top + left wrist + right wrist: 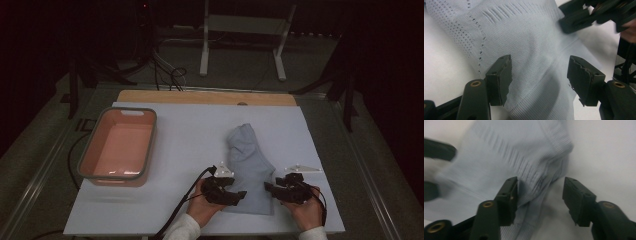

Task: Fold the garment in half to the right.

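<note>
A light blue-grey knitted garment [247, 160] lies crumpled on the white table cover [190, 135], right of centre. My left gripper [240, 195] sits at the garment's near left edge, and my right gripper [270, 189] at its near right edge. They point toward each other. In the left gripper view the jaws [540, 77] stand open above flat ribbed fabric [529, 37], with the right gripper [579, 21] across from them. In the right gripper view the jaws [540, 195] are open around a folded edge of the garment [519, 152], which lies close to the left pad.
A pink basin with a grey rim [151, 140] stands empty at the table's left. A wooden board [205, 97] runs along the far edge. Beyond the table are cables [170, 75] and a white stand [242, 30] on the floor.
</note>
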Action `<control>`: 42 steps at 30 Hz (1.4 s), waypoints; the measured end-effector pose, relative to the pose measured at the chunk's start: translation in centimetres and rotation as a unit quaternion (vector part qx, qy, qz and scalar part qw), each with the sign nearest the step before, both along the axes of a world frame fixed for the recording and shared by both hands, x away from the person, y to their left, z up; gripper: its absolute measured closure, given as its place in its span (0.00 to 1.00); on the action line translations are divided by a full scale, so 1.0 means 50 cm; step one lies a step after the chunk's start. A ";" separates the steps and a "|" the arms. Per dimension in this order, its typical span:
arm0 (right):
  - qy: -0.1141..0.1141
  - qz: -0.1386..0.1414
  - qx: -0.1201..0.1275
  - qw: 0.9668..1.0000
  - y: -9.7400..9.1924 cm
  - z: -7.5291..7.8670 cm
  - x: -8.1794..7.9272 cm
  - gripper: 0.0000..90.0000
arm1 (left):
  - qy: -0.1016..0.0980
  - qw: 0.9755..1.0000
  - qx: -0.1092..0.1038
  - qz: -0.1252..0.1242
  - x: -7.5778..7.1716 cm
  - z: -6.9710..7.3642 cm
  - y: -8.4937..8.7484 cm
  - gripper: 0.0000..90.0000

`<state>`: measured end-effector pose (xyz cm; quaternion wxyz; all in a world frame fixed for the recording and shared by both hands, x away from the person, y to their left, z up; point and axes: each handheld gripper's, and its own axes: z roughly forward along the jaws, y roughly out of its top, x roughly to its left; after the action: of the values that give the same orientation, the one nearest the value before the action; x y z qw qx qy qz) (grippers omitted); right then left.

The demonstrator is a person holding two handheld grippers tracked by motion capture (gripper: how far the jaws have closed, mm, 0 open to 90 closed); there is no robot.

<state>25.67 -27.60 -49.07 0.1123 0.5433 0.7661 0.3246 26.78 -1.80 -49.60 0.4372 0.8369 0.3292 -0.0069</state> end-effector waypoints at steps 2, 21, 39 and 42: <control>0.005 -0.003 -0.008 1.000 0.004 -0.004 0.002 0.57 | -0.001 1.000 0.000 0.002 -0.001 0.002 0.003 0.40; 0.025 0.013 -0.048 0.998 0.015 -0.017 0.009 0.92 | 0.019 0.998 0.054 0.022 0.008 -0.032 0.018 0.67; 0.011 0.057 -0.048 0.997 0.105 -0.018 0.046 0.94 | 0.013 0.996 0.050 0.069 -0.015 -0.022 0.103 0.89; 0.007 0.067 -0.049 0.997 0.128 -0.018 0.054 0.95 | 0.022 0.996 0.039 0.077 -0.023 -0.025 0.123 0.89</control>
<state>28.36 -21.19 -49.98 0.1114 0.4868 0.8163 0.2901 25.62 4.34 -50.85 0.3960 0.8252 0.4021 0.0218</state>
